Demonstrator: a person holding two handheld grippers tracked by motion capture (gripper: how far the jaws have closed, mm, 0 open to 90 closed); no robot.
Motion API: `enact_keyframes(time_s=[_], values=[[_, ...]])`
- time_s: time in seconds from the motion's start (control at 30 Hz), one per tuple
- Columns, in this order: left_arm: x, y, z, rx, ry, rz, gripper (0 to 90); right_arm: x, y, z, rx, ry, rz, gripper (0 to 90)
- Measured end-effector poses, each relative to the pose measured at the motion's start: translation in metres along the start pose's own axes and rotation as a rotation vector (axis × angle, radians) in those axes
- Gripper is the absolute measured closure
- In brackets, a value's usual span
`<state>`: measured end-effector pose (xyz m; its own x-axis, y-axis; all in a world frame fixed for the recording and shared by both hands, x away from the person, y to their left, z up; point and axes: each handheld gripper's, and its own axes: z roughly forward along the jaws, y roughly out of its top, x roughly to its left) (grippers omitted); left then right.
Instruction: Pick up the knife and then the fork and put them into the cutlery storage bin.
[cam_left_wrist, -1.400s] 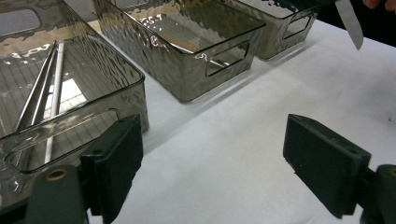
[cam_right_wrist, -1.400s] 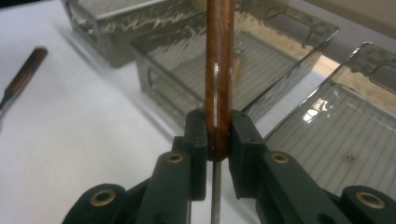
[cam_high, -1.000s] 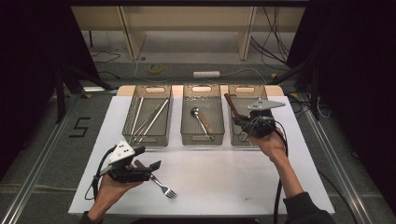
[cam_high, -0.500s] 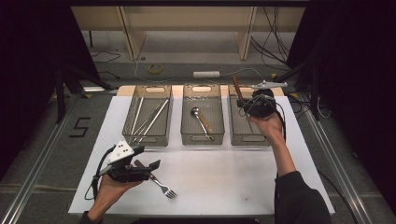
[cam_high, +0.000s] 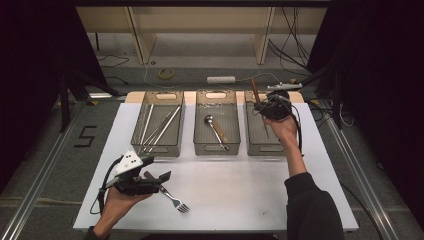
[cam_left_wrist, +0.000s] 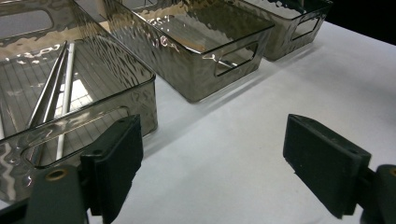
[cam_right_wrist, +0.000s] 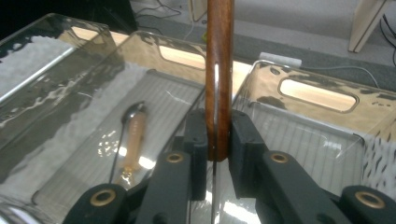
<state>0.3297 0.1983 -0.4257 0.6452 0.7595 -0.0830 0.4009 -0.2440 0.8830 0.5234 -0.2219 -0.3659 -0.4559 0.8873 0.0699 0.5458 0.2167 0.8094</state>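
My right gripper (cam_high: 267, 107) (cam_right_wrist: 218, 140) is shut on a utensil with a brown wooden handle (cam_high: 255, 89) (cam_right_wrist: 219, 70). It holds the utensil upright over the far end of the right-hand clear bin (cam_high: 270, 149) (cam_right_wrist: 322, 98), with a thin metal part pointing down between the jaws. My left gripper (cam_high: 156, 171) (cam_left_wrist: 219, 172) rests low over the white table near its front left, open, with nothing between its fingers (cam_left_wrist: 116, 156). A fork (cam_high: 175, 200) lies on the table just beside and partly under it, tines toward the front.
Three clear bins stand in a row at the back of the white table (cam_high: 240, 190). The left bin (cam_high: 159, 150) (cam_left_wrist: 93, 116) holds several long metal rods. In the middle bin (cam_high: 216, 149) (cam_left_wrist: 219, 70) lies a wooden-handled spoon (cam_high: 215, 129) (cam_right_wrist: 133, 135). Cables trail on the floor behind.
My right gripper has carried the wooden-handled utensil farther away, up the right bin toward its far end. The left gripper and the fork have stayed where they were.
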Motion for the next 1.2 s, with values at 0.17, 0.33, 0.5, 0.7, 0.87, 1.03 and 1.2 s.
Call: enact_keyframes(time_s=[0.17,0.33,0.5,0.7,0.87,1.03,1.2], values=[[0.0,0.0,0.0,0.001,0.002,0.002,19.5,-0.002,-0.004,0.009,0.015,-0.023,0.003,79.6],[0.0,0.0,0.0,0.002,0.004,0.004,19.6,-0.001,-0.006,0.015,0.023,-0.028,0.009,79.6],[0.0,-0.001,-0.001,0.002,0.007,0.004,19.6,-0.001,-0.009,0.02,0.039,-0.03,0.022,79.6],[-0.001,-0.001,-0.001,0.002,0.01,0.004,19.6,0.002,-0.012,0.027,0.055,-0.03,0.033,79.6],[0.0,-0.001,-0.001,0.001,0.01,0.001,19.6,0.001,-0.015,0.03,0.071,-0.049,0.052,79.5],[0.0,-0.001,-0.001,0.001,0.011,0.001,19.6,-0.001,-0.018,0.032,0.082,-0.06,0.072,79.5],[0.0,-0.001,-0.001,0.002,0.015,0.004,19.6,-0.003,-0.022,0.036,0.104,-0.076,0.087,79.3]])
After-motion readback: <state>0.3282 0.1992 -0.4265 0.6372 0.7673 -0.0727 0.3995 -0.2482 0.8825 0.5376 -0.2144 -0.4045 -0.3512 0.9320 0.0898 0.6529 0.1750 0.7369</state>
